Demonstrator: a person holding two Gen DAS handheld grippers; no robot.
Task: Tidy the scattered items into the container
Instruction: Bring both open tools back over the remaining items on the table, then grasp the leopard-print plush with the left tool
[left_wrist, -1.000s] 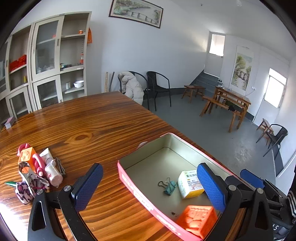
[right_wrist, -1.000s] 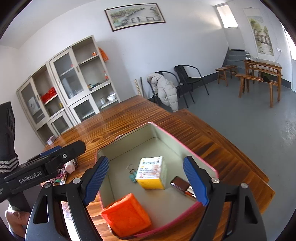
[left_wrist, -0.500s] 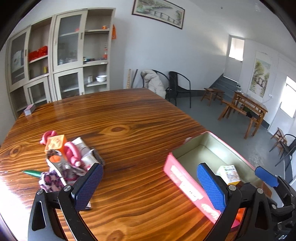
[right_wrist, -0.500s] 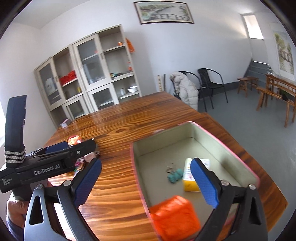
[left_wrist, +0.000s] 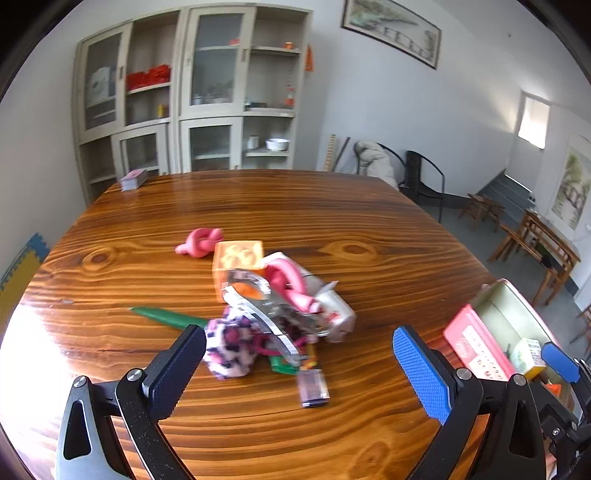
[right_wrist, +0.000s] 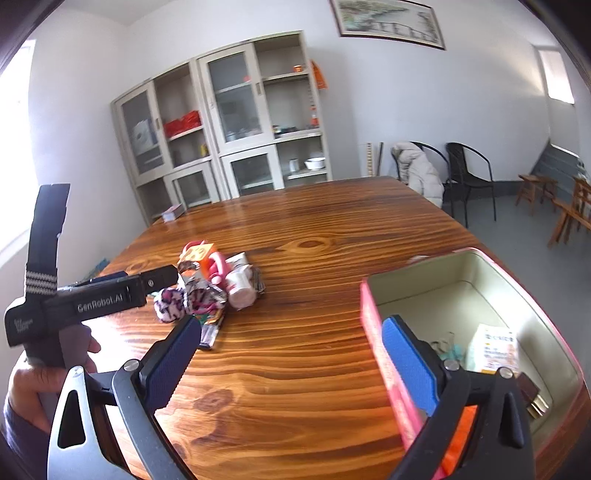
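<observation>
- The left tongs (left_wrist: 297, 363) were spread wide and held nothing, facing the heap of scattered items (left_wrist: 273, 306) on the bench (left_wrist: 332, 229).
- The right tongs (right_wrist: 291, 349) gaped empty beside the pink-walled container (right_wrist: 376, 332), which held a small box (right_wrist: 495, 349).

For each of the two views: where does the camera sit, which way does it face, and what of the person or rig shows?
Left wrist: on the left gripper, facing the item pile; its own open fingers show.
Right wrist: on the right gripper, facing across the table beside the tin; its fingers, the left gripper and hand show.
Shared: pile, tin, cabinet.
</observation>
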